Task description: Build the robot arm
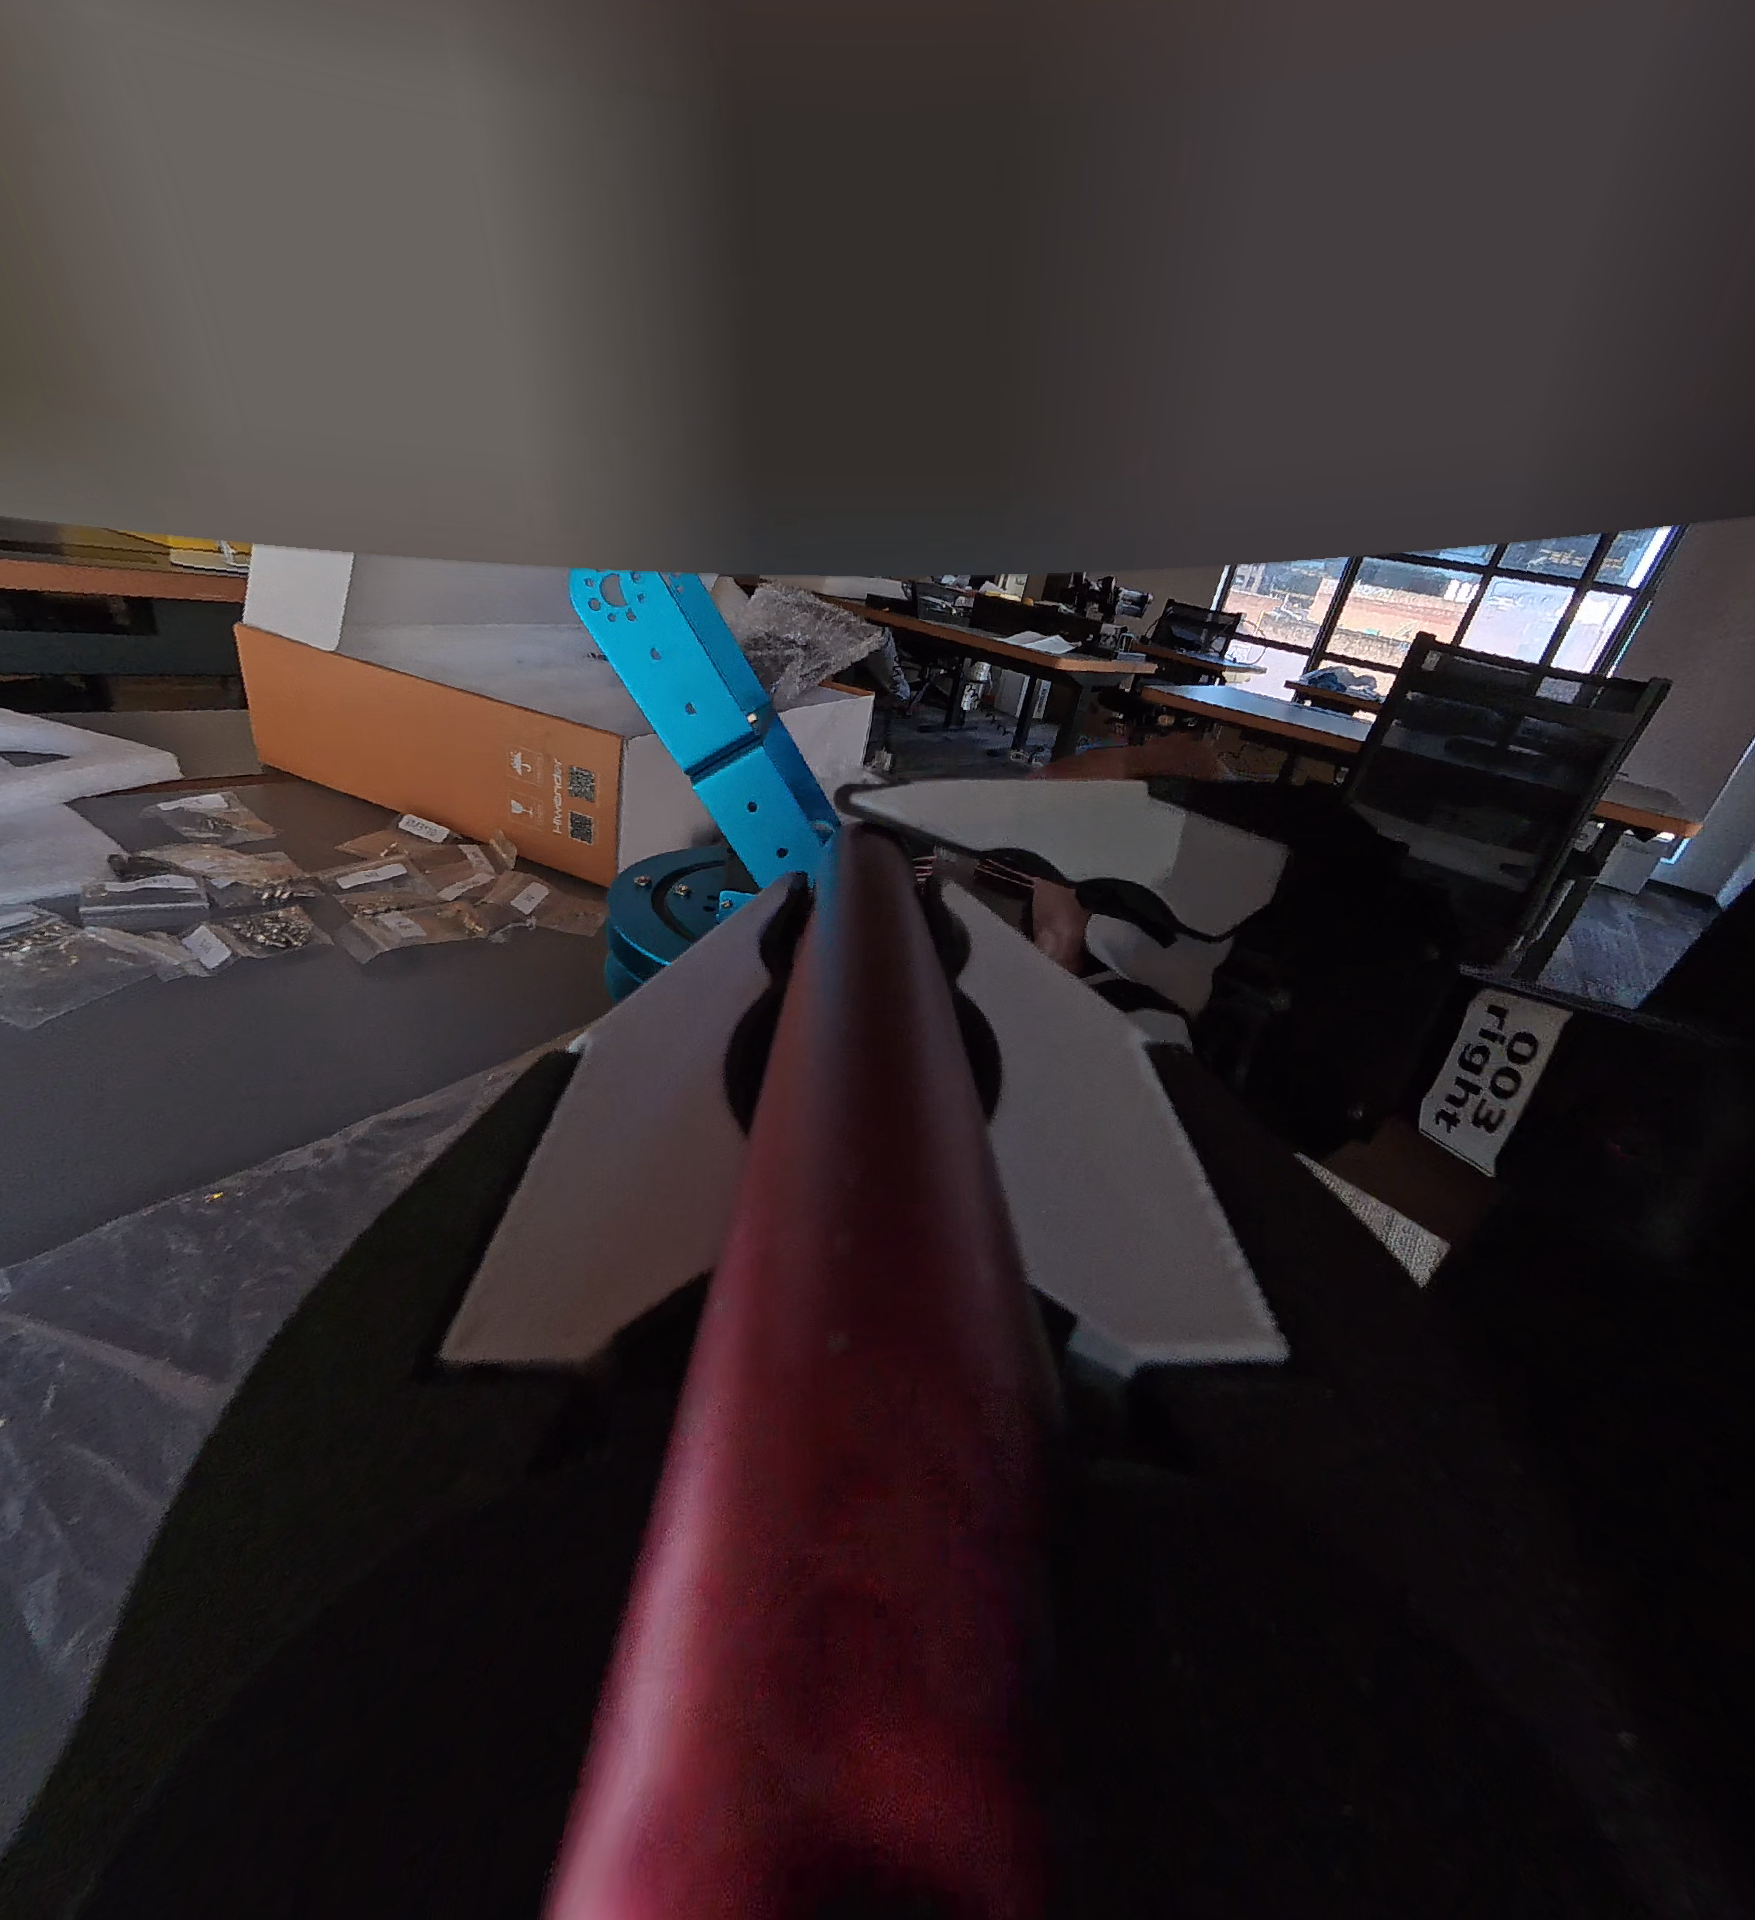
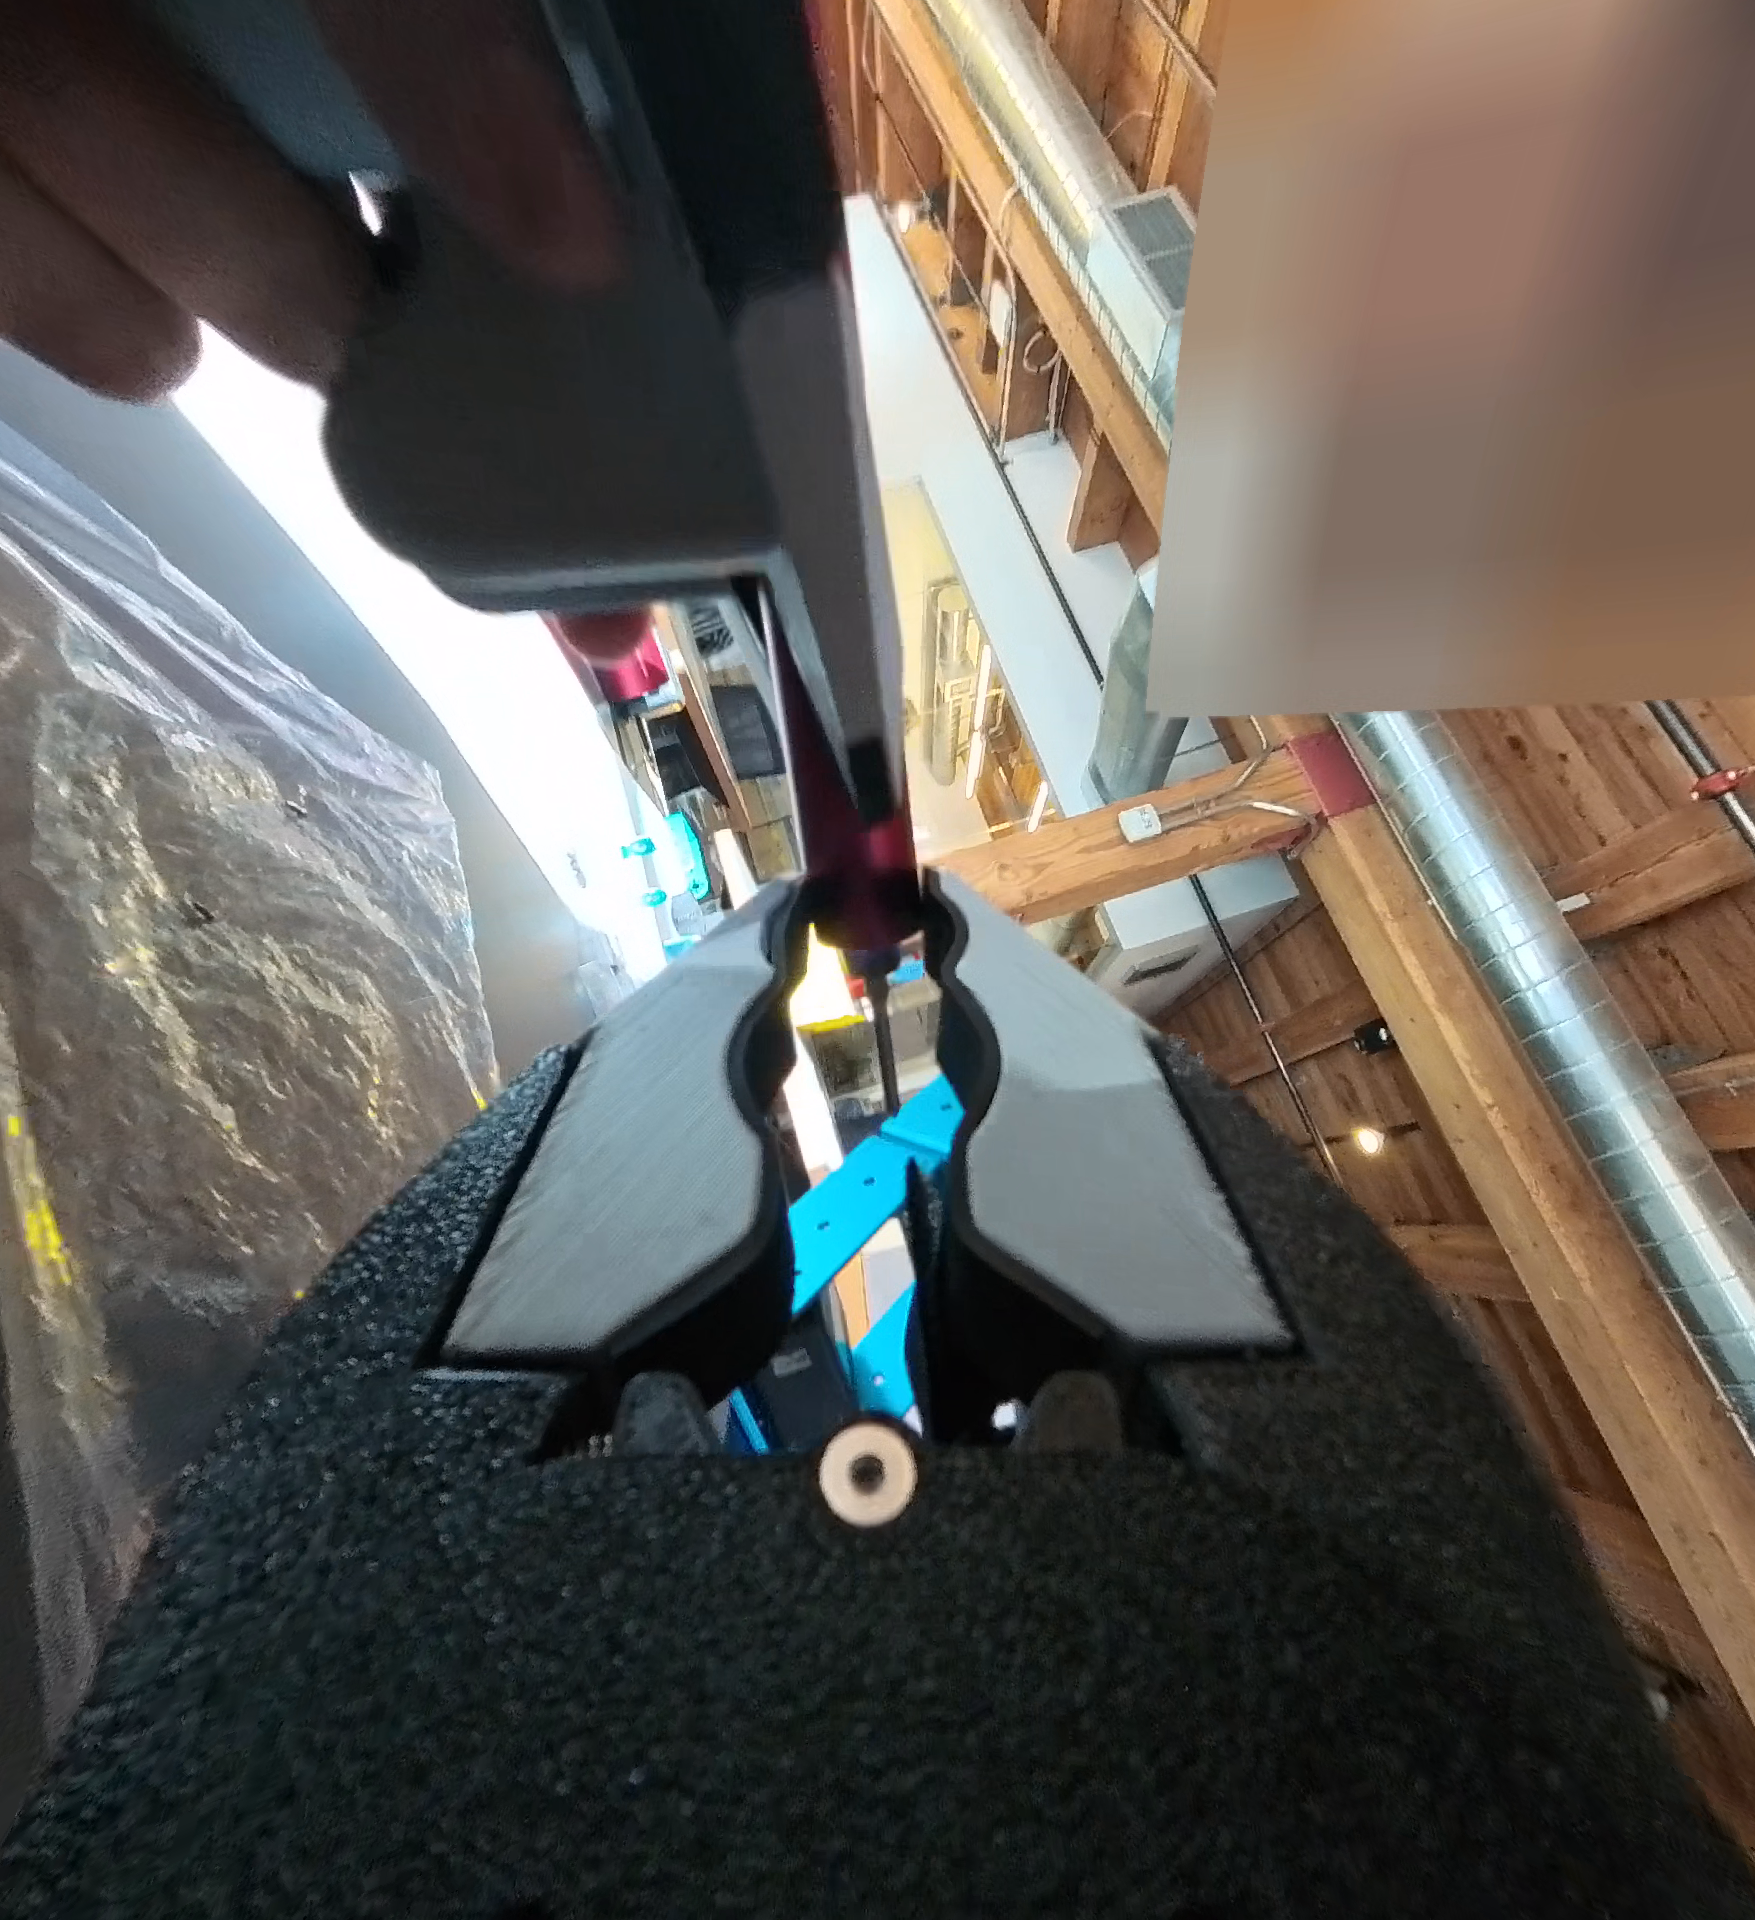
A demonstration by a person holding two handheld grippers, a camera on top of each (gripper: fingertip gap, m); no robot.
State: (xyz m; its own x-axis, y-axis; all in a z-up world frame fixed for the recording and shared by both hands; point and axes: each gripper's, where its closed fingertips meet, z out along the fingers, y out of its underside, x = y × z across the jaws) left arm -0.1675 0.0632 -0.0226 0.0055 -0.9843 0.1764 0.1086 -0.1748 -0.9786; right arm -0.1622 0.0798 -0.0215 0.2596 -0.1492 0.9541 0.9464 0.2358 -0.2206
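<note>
left gripper fingers clamp a red screwdriver handle; right gripper fingers pinch its tip end, above a blue bracket on the worktop.

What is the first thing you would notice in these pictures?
The long red tool handle jumps out first: it runs up the middle of the left wrist view, clamped in the left gripper. The right gripper pinches the same tool near its thin end. Just beyond stands a bright blue metal arm on the dark table.
</note>
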